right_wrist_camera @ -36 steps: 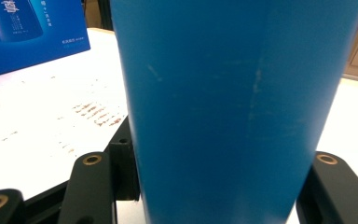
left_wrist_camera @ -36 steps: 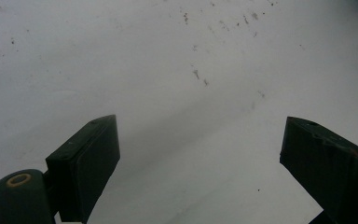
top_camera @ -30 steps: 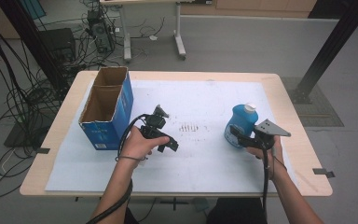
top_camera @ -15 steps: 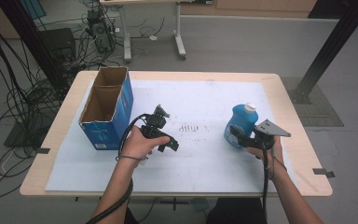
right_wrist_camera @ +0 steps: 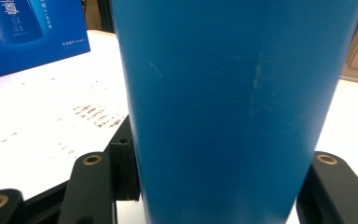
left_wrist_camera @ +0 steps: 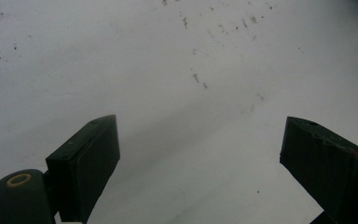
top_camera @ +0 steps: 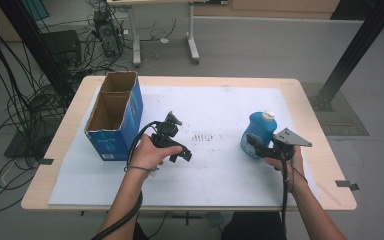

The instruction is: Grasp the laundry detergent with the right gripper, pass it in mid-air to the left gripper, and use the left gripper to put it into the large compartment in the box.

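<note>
A blue bottle (top_camera: 258, 134) with a white cap stands upright at the right of the table. My right gripper (top_camera: 252, 145) is shut on its lower body; in the right gripper view the blue bottle (right_wrist_camera: 233, 107) rises between the two black jaws, which press its sides. My left gripper (top_camera: 179, 152) is held low over the white sheet near the table's middle. In the left gripper view its fingers (left_wrist_camera: 86, 163) stand wide apart, open, with only the white sheet (left_wrist_camera: 191, 70) between them.
An open blue cardboard box (top_camera: 114, 116) stands at the left of the table, and the blue cardboard box (right_wrist_camera: 25, 32) also appears beyond the bottle. A patch of brown stains (top_camera: 203, 136) marks the white sheet (top_camera: 205, 175). Cables and table legs lie on the floor behind.
</note>
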{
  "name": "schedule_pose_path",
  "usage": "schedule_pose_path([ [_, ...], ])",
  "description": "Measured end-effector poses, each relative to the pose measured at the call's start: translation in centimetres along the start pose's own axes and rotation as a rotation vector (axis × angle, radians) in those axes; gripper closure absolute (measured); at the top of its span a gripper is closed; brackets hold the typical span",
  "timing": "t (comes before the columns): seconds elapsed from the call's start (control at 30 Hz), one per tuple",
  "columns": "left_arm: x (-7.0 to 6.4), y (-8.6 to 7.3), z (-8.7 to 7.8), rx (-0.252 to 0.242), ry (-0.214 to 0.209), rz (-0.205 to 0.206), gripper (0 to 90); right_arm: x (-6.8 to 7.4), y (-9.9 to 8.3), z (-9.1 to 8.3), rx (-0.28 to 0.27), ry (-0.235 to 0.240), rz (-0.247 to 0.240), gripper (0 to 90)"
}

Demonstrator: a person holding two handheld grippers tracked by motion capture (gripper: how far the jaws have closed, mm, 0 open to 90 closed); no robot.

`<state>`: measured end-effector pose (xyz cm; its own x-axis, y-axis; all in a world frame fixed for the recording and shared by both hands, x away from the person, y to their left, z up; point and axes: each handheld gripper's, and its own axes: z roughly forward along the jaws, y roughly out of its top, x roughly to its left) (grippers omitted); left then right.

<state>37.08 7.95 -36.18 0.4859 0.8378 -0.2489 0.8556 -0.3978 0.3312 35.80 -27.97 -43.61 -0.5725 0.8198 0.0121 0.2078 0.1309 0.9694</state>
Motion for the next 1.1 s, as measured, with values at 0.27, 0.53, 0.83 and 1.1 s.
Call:
schedule_pose_path([
  [0.27,-0.03,-0.03,0.0,0.0,0.001,0.001,12.2,-0.01,-0.01,0.0,-0.001,0.001,0.001,43.4],
  [0.53,0.07,0.02,-0.09,-0.003,0.009,0.003,12.3,-0.02,-0.03,0.0,-0.003,0.001,0.0,43.5],
  [0.83,0.01,0.01,-0.15,-0.009,0.009,0.013,15.8,-0.03,-0.11,-0.01,-0.009,0.002,-0.001,43.5],
  [1.1,-0.03,0.02,-0.28,-0.012,0.022,0.012,13.5,-0.04,-0.11,-0.01,-0.009,0.003,-0.001,43.4],
])
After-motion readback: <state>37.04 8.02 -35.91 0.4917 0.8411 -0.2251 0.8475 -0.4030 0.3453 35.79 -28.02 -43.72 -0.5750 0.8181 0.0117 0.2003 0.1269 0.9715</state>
